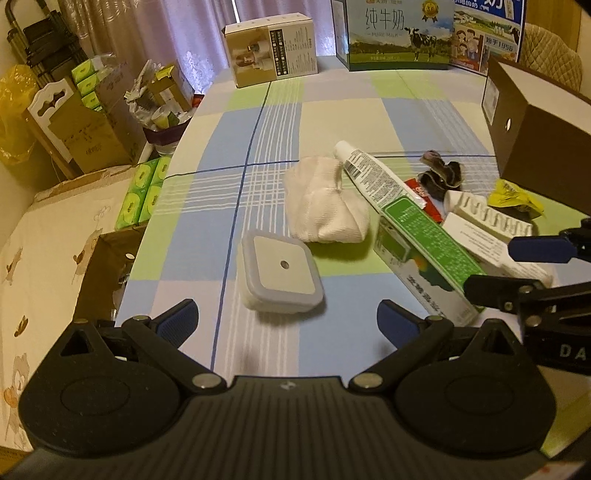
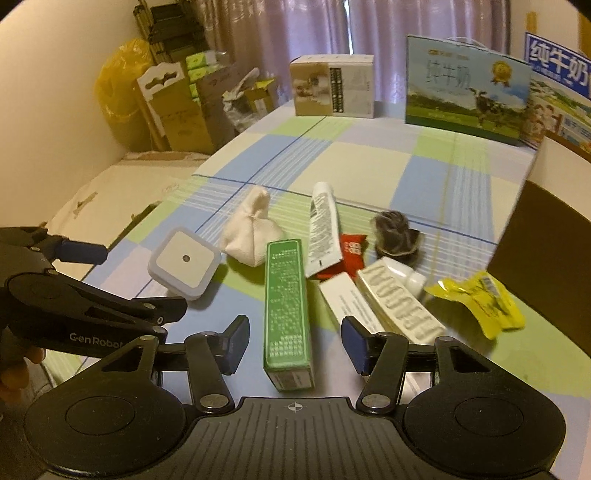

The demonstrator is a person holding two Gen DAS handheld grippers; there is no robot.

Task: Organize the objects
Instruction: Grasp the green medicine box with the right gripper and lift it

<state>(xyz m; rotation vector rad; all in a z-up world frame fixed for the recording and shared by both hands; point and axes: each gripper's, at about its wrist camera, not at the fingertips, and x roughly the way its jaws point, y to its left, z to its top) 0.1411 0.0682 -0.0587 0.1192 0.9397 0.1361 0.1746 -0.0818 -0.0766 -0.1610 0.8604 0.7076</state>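
A table (image 2: 369,162) under a blue, green and cream checked cloth is carrying everything. Near its left edge a square white night light (image 1: 282,275) is lying flat, with a bundled white cloth (image 1: 325,201) just beyond it. Toward the right edge a long green box (image 2: 286,314) is lying beside a white tube (image 2: 323,229), a red packet (image 2: 351,249), a dark scrunched item (image 2: 395,232), possibly a hair tie, white cartons (image 2: 399,306) and a yellow wrapper (image 2: 480,302). A brown box (image 1: 535,129) is sitting at the right edge. Along the far edge a beige carton (image 1: 271,48) and milk cartons (image 1: 399,33) are standing.
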